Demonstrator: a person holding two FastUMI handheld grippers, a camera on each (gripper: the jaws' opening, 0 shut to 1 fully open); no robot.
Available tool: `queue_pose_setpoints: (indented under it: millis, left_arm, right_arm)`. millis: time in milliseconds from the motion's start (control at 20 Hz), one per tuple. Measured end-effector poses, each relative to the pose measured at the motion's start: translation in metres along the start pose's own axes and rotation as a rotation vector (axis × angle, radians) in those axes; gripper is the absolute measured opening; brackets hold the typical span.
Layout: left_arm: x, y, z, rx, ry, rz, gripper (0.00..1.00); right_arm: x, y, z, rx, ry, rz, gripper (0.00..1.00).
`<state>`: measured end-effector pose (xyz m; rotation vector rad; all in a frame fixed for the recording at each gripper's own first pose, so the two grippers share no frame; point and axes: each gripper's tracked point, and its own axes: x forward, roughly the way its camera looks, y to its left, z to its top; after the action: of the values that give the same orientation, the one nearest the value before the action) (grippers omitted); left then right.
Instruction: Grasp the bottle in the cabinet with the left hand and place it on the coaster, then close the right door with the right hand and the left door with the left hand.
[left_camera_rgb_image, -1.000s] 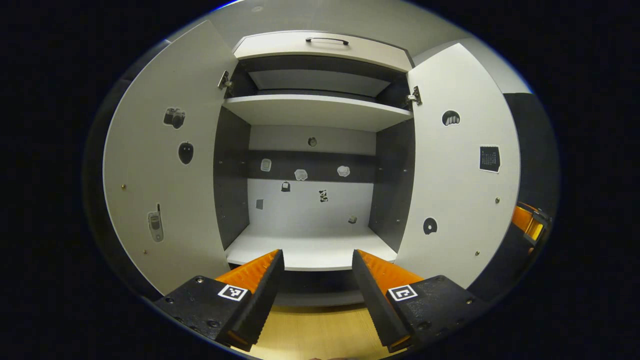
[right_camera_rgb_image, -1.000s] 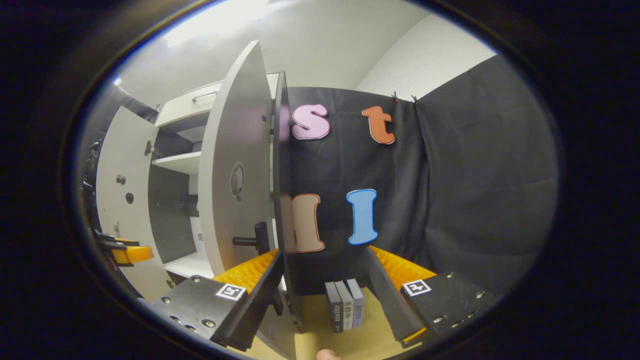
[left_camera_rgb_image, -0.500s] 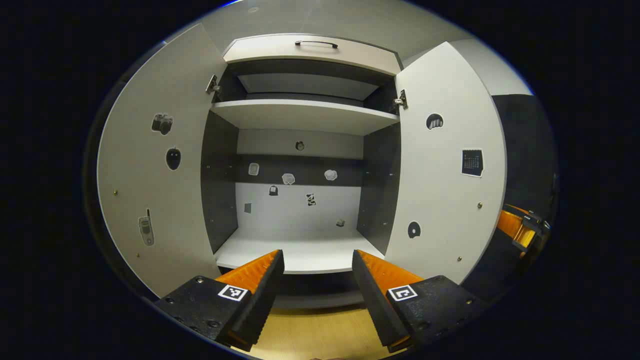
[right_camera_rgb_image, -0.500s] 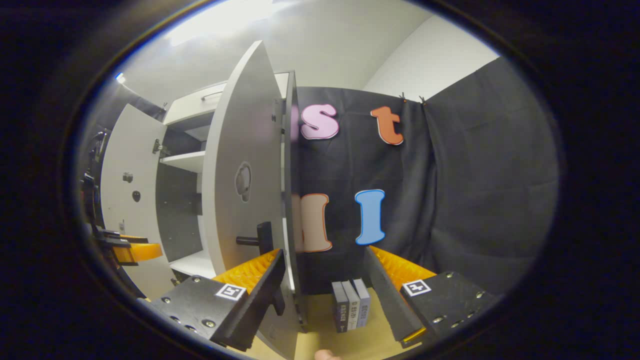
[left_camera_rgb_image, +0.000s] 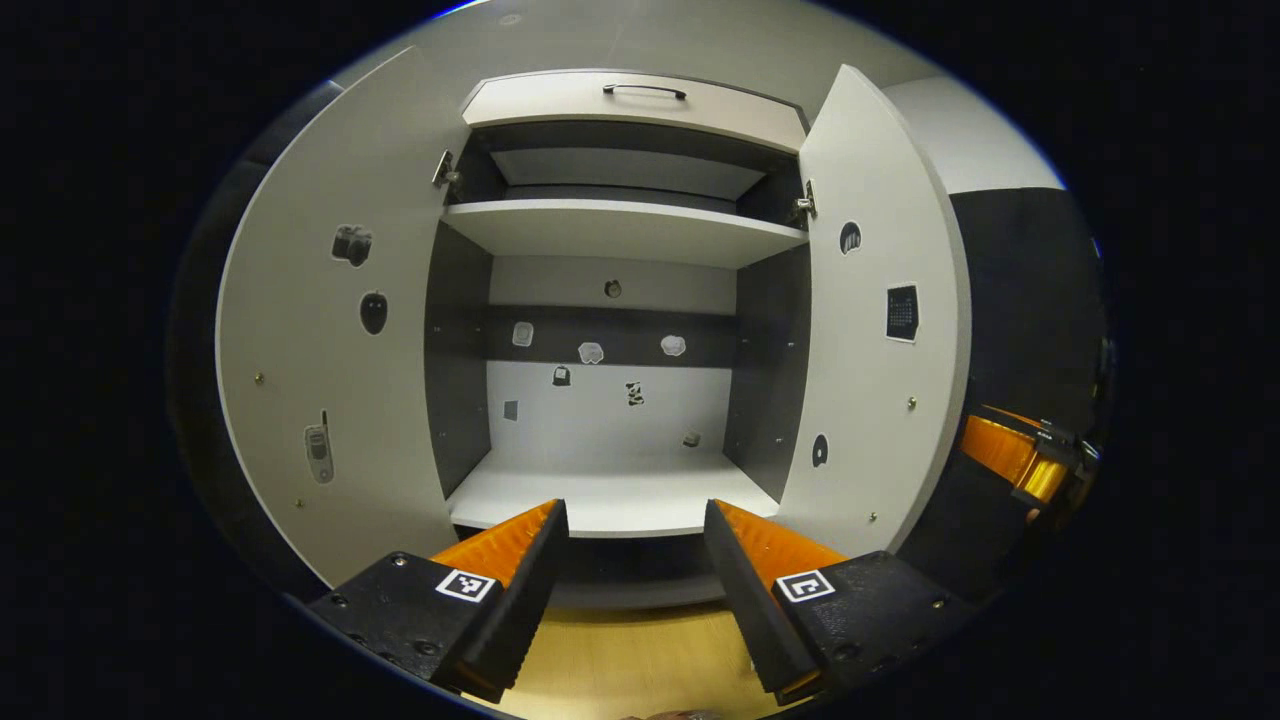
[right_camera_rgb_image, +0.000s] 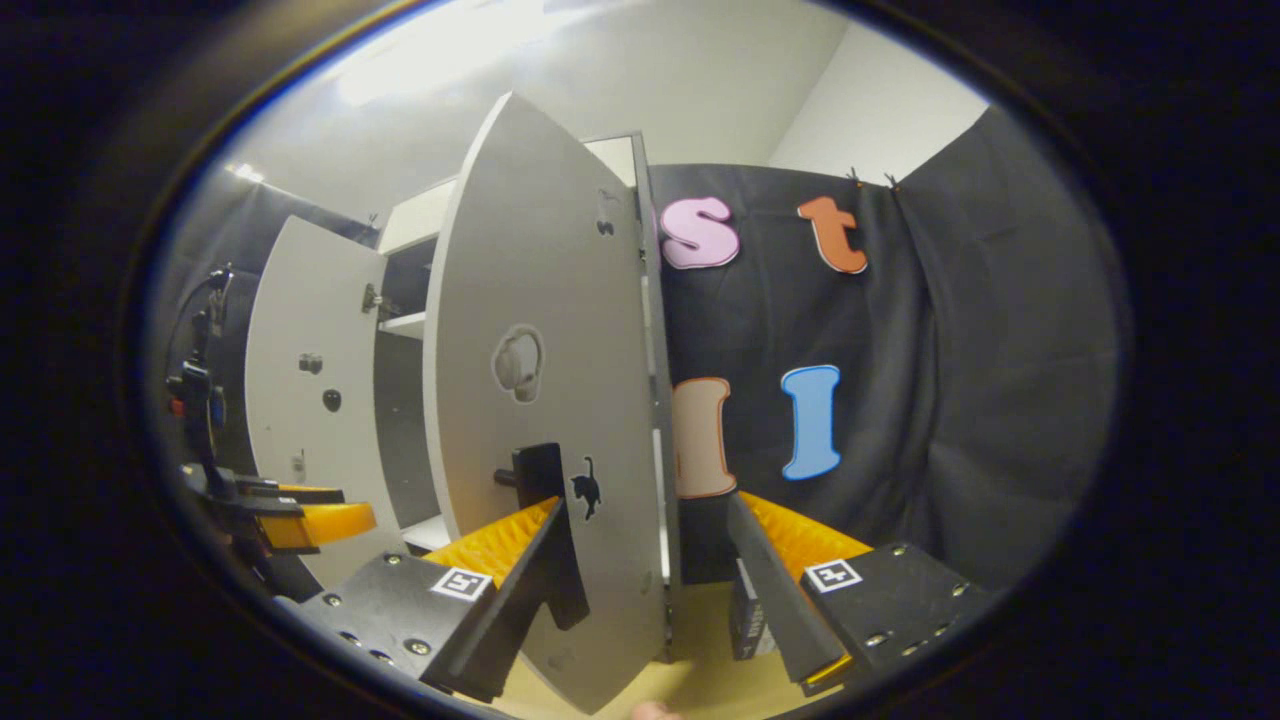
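Observation:
The white cabinet (left_camera_rgb_image: 610, 495) stands with both doors swung out and its lower shelf bare. The left door (left_camera_rgb_image: 330, 330) is wide open, while the right door (left_camera_rgb_image: 880, 330) is partly swung in. My left gripper (left_camera_rgb_image: 635, 515) is open in front of the shelf, holding nothing. In the right gripper view the right door's outer face (right_camera_rgb_image: 540, 300) with its black handle (right_camera_rgb_image: 535, 470) is close up. My right gripper (right_camera_rgb_image: 645, 505) is open, with the door's free edge between its fingers. The left gripper (right_camera_rgb_image: 300, 510) shows far left there. The right gripper (left_camera_rgb_image: 1010, 455) appears beyond the right door.
Small stickers dot the cabinet's back wall and door insides. An upper shelf (left_camera_rgb_image: 620, 225) and a top panel with a handle (left_camera_rgb_image: 645, 92) sit above. Some dark books (right_camera_rgb_image: 745, 620) stand on the wooden tabletop (right_camera_rgb_image: 700, 670), by the black cloth wall.
The right door has swung inward toward the cabinet, with the right gripper moving along at its edge. The left gripper has stayed nearly still, open in front of the shelf.

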<state>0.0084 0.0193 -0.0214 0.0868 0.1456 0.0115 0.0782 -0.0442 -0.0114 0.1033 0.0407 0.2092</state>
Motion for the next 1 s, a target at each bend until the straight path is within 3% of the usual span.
queue_pose_setpoints:
  millis: [600, 1000]
  left_arm:
    - [-0.031, 0.047, -0.007, -0.022, 0.018, 0.125, 0.87]
    - [-0.037, 0.057, -0.003, -0.055, -0.009, 0.163, 0.87]
  right_arm:
    - [0.019, 0.082, -0.015, 0.02, 0.043, 0.201, 0.98]
    - [0.024, 0.089, -0.014, 0.036, 0.037, 0.219, 0.98]
